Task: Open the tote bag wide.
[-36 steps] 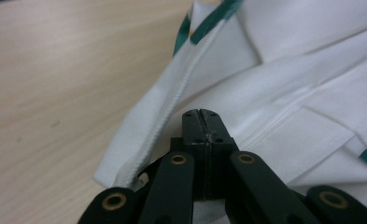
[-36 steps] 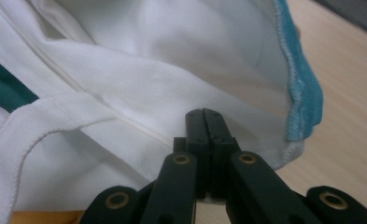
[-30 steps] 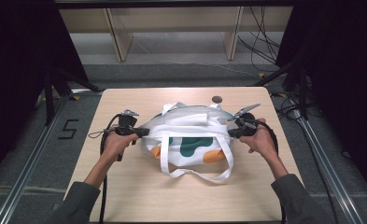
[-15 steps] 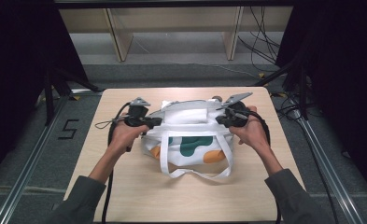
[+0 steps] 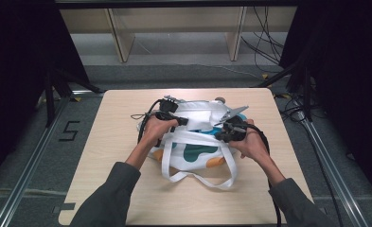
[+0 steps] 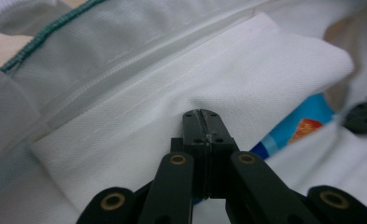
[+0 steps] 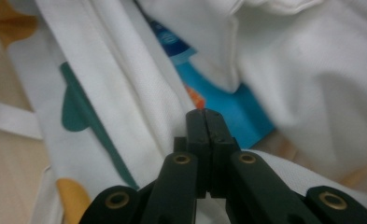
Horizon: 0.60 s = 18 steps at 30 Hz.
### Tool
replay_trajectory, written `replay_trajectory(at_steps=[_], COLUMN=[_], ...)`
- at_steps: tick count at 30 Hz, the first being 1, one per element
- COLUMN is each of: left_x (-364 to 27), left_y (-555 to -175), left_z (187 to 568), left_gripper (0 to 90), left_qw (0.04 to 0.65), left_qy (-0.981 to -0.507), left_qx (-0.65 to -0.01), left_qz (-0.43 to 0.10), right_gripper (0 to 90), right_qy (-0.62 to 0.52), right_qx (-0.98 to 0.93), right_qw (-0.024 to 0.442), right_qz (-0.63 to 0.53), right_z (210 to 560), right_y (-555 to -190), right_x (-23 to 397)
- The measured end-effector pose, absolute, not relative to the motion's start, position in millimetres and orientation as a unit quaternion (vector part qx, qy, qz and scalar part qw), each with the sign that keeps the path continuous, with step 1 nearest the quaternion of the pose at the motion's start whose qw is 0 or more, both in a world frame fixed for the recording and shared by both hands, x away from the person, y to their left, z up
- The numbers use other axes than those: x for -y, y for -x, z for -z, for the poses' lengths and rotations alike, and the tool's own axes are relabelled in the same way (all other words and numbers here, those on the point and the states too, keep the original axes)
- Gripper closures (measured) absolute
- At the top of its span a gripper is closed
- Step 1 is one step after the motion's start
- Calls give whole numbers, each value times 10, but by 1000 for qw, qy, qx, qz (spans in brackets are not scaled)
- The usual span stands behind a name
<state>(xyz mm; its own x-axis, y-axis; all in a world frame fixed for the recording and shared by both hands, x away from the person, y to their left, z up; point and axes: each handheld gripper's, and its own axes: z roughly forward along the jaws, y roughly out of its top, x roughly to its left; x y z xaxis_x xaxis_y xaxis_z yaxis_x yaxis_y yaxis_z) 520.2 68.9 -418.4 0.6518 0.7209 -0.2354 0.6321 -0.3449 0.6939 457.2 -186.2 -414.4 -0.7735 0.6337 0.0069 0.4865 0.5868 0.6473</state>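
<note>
A white tote bag point(image 5: 193, 152) with green and orange patches lies in the middle of the wooden table point(image 5: 122, 189). My left gripper point(image 5: 183, 121) is at the bag's mouth; in the left gripper view its jaws point(image 6: 202, 114) are pressed shut against a folded white flap point(image 6: 246, 70). My right gripper point(image 5: 220, 133) faces it from the right, jaws point(image 7: 205, 113) shut on the bag's printed cloth point(image 7: 120, 107). Inside the bag a blue packet point(image 7: 228, 105) shows through the mouth, and in the left gripper view the blue packet point(image 6: 298, 128) lies under the flap.
The bag's white handle loop point(image 5: 198, 179) trails toward the table's near edge. A small round object point(image 5: 219, 100) sits behind the bag near the far edge. Cables point(image 5: 143, 125) run from both grippers. The right gripper's black tip point(image 6: 365, 114) enters the left gripper view.
Both grippers have moved from the bag's left and right sides up and inward to its mouth. The bag's top cloth has bunched toward the centre.
</note>
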Motion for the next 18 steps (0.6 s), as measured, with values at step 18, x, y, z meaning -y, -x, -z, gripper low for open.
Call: replay_trajectory(at_steps=[18], left_x=[-841], left_y=[-4981], left_z=[4244], left_gripper=[875], left_qw=[340], left_qy=[-861], left_qx=[-374], left_qz=[-56], right_gripper=[900], right_qy=[-283], right_qx=[-878], right_qw=[119], right_qz=[-368], right_z=[4000], right_y=[-4385], right_x=[1782])
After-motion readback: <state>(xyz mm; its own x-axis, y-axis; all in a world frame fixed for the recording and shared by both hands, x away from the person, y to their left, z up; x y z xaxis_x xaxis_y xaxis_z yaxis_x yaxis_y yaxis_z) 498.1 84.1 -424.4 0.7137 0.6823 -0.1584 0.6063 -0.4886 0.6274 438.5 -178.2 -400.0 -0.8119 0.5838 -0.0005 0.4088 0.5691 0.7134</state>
